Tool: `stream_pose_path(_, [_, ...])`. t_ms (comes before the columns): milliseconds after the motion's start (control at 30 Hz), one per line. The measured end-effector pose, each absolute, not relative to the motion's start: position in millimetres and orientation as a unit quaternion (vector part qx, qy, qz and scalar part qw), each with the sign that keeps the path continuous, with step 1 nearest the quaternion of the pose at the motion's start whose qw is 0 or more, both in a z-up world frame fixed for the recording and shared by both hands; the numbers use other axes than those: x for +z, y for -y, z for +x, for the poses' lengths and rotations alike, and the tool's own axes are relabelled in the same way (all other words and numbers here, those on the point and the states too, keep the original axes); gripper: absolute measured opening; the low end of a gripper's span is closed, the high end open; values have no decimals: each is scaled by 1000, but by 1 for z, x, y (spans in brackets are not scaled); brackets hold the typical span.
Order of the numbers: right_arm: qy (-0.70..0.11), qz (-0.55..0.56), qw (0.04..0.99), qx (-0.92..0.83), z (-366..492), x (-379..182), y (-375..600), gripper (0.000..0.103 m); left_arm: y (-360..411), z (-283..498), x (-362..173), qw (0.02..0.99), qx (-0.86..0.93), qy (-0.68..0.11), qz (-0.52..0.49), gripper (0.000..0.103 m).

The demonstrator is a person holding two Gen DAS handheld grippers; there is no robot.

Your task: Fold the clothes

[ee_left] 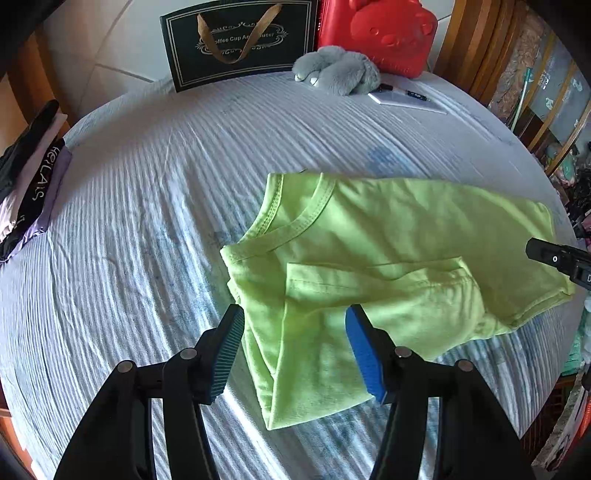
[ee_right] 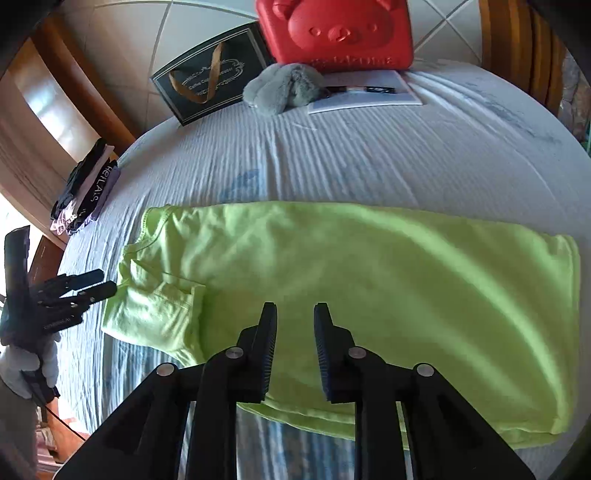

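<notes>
A lime-green T-shirt lies flat on the striped white bedsheet, folded into a long band with its sleeve turned in over the body. My left gripper hovers open over the collar-and-sleeve end, nothing between its blue pads. In the right wrist view the T-shirt stretches left to right, and my right gripper hangs over its near edge, its fingers a narrow gap apart and empty. The left gripper shows at the shirt's left end, held by a gloved hand. The right gripper's body pokes in at the right edge.
At the back stand a black gift bag, a red bear-faced case, a grey plush toy and a paper sheet with pens. A pile of folded clothes sits at the left edge. Wooden furniture borders the right.
</notes>
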State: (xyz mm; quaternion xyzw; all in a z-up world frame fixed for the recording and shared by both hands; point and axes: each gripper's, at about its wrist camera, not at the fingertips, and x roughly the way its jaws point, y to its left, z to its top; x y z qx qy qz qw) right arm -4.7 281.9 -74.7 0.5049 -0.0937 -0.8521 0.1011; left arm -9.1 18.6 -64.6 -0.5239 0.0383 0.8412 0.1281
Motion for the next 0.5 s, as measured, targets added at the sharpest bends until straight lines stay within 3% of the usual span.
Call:
stream_pose_path(233, [105, 502, -1, -859, 5, -65, -422, 24, -66, -16, -76, 136, 836, -44, -530, 58])
stream_pose_path(300, [120, 498, -21, -859, -2, -61, -459, 32, -77, -15, -85, 110, 832, -61, -541, 58])
stream_pose_path(500, [163, 515, 3, -841, -43, -71, -518, 34, -82, -21, -99, 44, 828, -42, -558, 62])
